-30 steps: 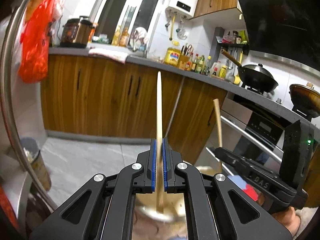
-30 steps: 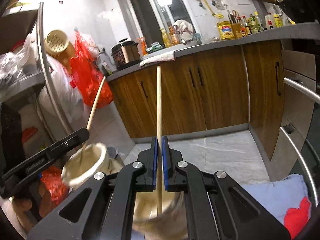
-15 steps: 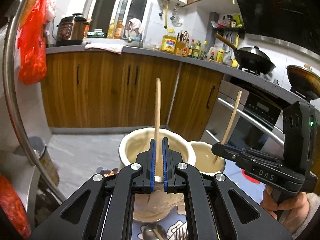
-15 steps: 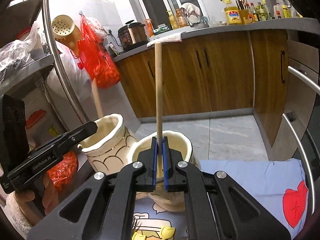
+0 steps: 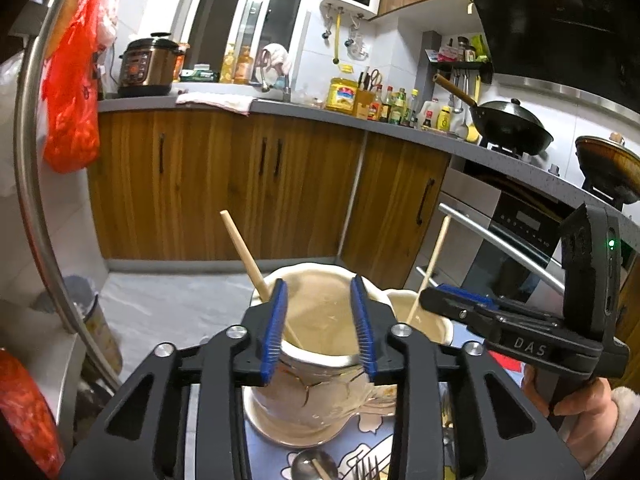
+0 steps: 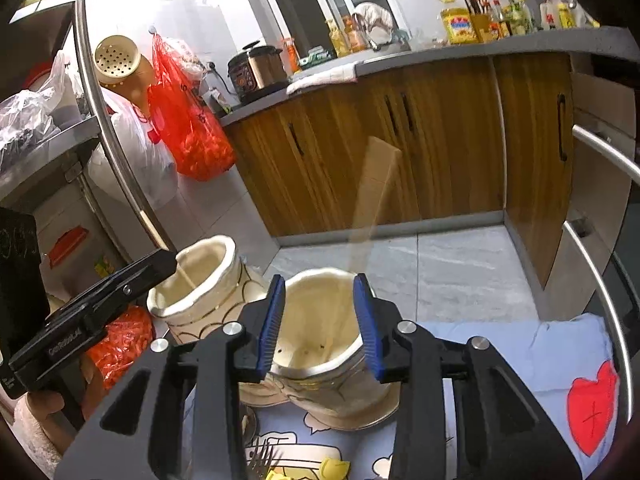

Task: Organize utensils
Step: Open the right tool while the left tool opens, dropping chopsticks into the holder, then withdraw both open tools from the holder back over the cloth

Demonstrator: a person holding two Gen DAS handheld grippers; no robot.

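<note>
Now both grippers hang over the two cream holders, jaws spread wide and gripping nothing. The left gripper (image 5: 319,322) frames the left holder (image 5: 320,392), where one wooden chopstick (image 5: 250,262) leans against the rim. The right gripper (image 6: 319,326) sits above the right holder (image 6: 324,344); its chopstick (image 6: 370,200) shows only as a blur slanting up from the mouth.

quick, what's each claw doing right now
Left claw: open, holding nothing; a chopstick leans in the jar below.
Right claw: open, holding nothing.
</note>
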